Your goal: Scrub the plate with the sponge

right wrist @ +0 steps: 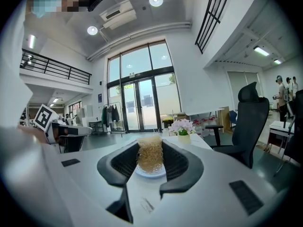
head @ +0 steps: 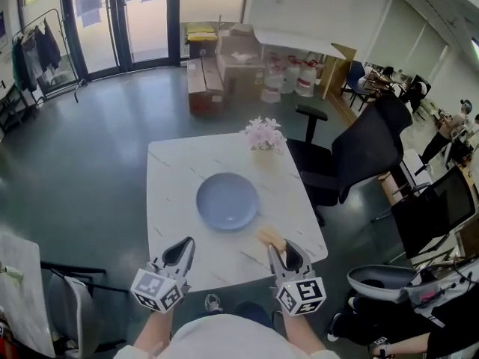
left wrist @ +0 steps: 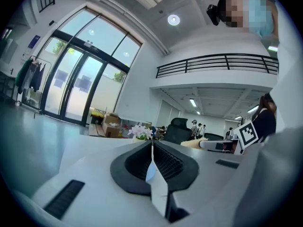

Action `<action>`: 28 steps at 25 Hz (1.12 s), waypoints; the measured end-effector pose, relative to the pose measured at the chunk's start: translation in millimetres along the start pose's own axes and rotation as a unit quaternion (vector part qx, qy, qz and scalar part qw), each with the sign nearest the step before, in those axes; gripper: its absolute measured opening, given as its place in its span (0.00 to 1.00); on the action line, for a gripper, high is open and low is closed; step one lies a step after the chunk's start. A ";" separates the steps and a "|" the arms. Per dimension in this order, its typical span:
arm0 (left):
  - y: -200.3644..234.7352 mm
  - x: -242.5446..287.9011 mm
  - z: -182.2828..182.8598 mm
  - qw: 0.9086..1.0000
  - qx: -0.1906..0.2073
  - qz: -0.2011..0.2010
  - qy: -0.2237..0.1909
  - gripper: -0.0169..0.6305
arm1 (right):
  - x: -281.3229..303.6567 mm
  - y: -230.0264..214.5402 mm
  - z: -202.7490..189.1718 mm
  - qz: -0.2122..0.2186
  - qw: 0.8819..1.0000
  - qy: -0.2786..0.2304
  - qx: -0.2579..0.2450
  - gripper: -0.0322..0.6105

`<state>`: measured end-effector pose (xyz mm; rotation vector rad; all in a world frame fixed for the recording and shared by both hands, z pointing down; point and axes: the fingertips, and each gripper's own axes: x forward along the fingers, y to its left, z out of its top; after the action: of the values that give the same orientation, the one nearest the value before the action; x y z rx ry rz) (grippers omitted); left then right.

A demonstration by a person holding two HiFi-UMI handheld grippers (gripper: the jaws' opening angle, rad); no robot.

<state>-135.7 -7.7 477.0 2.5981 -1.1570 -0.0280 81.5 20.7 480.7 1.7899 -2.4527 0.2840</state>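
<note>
Sponge (right wrist: 149, 159): clamped between right gripper (head: 281, 248) fingers (right wrist: 179, 161), near counter (head: 171, 172) front-right corner.
Left gripper (head: 185, 247): fingers pressed together, empty.
Plate (head: 227, 200): counter centre, beyond both.

no legible words, brands or numbers, only black-and-white square markers on left gripper cube (head: 158, 289), right gripper cube (head: 301, 295)

The table (head: 171, 200) fills the middle of the head view. On it, at the centre, lies the plate (head: 227, 200). Behind the plate, at the table's far edge, stand the flowers (head: 263, 134). Lower right of the plate is the sponge (head: 270, 237), between the jaws of the right gripper (head: 283, 251). The left gripper (head: 182, 253) is lower left. The chair (head: 359, 155) stands right of the table, the boxes (head: 204, 81) behind it, upper centre.
</note>
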 end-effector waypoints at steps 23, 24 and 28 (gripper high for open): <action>49.5 109.3 6.2 0.995 -0.021 0.095 -0.002 0.09 | 133.6 -75.9 16.6 0.100 0.995 0.025 -0.009 0.27; 52.6 111.9 5.7 0.995 -0.021 0.100 -0.001 0.09 | 138.3 -77.2 17.0 0.103 0.994 0.025 -0.009 0.27; 61.1 118.3 4.5 0.993 -0.013 0.118 0.010 0.09 | 153.4 -79.8 16.1 0.116 0.993 0.027 -0.010 0.27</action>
<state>-100.5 -133.9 501.5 2.4153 -1.4386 0.0326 110.6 -149.3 500.6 1.4685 -2.6156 0.3198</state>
